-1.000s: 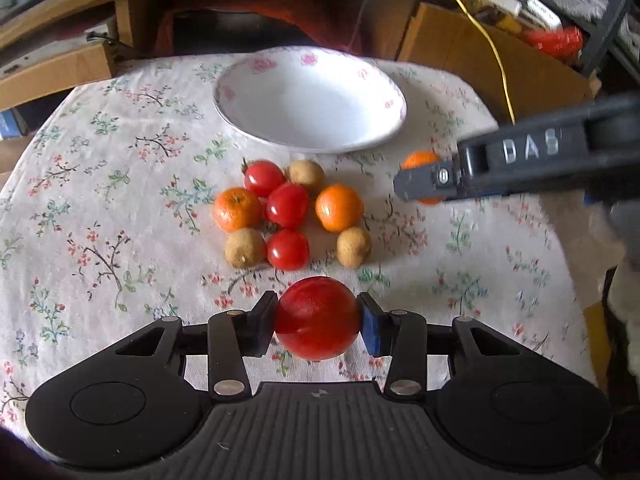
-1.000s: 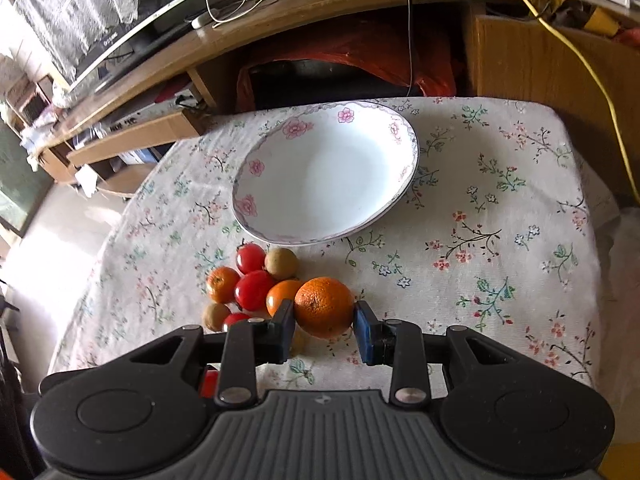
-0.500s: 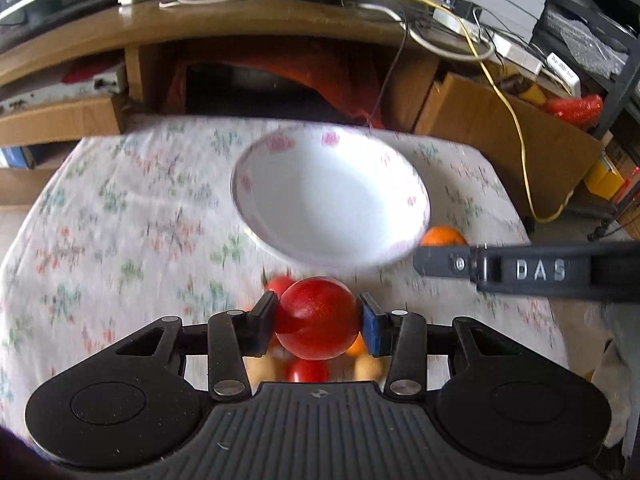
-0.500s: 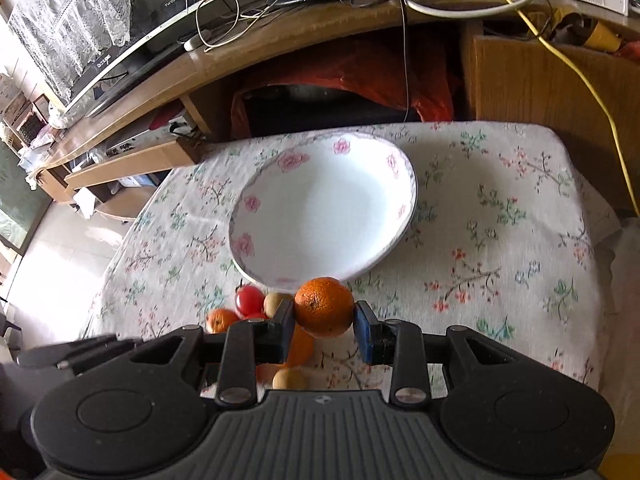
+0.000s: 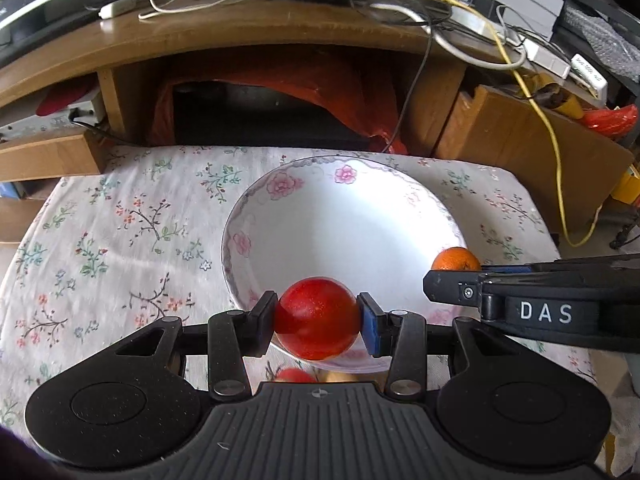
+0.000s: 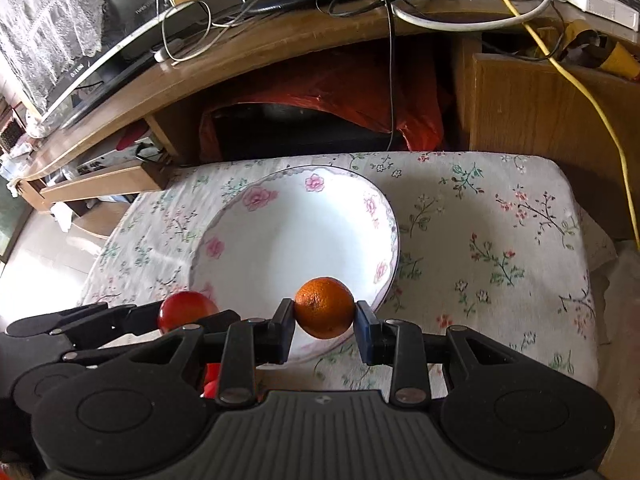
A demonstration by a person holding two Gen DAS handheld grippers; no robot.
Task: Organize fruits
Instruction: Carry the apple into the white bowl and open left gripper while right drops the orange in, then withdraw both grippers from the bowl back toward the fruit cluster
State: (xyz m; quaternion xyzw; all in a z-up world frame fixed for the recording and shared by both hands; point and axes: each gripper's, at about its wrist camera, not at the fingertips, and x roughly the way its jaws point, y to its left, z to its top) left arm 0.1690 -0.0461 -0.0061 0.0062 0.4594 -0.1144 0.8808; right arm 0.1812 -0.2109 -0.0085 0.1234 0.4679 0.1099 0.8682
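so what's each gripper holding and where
Left gripper grips a red tomato across its middle; right gripper grips an orange by its sides.

You are working in a home living room: floral tablecloth (image 5: pixel 120 240), wooden TV stand (image 5: pixel 240 40) trailing cables (image 5: pixel 540 120).

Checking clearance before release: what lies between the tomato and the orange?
In the right wrist view, only bare white bowl interior shows between the tomato and the orange.

Bowl (image 5: pixel 256 220) on table (image 5: pixel 120 220), desk (image 5: pixel 240 40) behind it. Tomato (image 5: pixel 317 318) over near rim, orange (image 6: pixel 325 307) to its right, over the bowl's right rim.
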